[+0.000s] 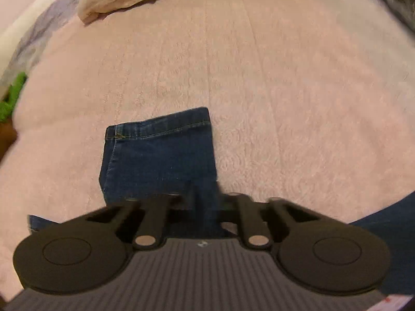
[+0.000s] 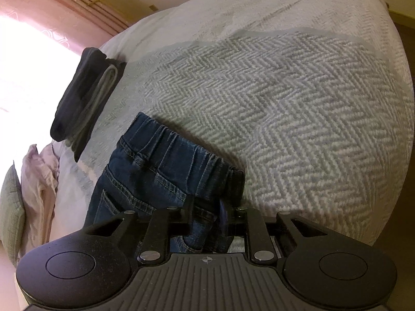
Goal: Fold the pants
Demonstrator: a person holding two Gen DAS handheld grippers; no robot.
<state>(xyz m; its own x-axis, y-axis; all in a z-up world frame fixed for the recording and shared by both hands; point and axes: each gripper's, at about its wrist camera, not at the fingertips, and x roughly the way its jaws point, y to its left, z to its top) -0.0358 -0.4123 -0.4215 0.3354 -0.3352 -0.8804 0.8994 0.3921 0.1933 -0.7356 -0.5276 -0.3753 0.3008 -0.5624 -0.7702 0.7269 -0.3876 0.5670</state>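
Ahead of our left fingers we see a broad pink fleece blanket (image 1: pixel 259 90), soft and nappy, with faint lengthwise ridges; only this view shows it. Beyond our right fingers lies a grey-and-white herringbone bedspread (image 2: pixel 272 108), coarser in weave, and only there do we find the dark folded garment (image 2: pixel 83 98), a flat stack with a pale layer at its edge, up and to the left of the fingers.

The pants (image 1: pixel 158 155) are dark blue denim with tan stitching. From the left we see a hemmed leg end lying flat on the fleece, squared at its far edge, reaching back to the fingers. From the right we see their other end (image 2: pixel 166 171): a gathered elastic waistband, belt loops and a stitched pocket, bunched just ahead of the fingers.

Our left gripper (image 1: pixel 205 202) has its jaws drawn fully together, with denim running in between them. Our right gripper (image 2: pixel 207 215) stands only slightly parted, pinching a fold of denim near the waistband.
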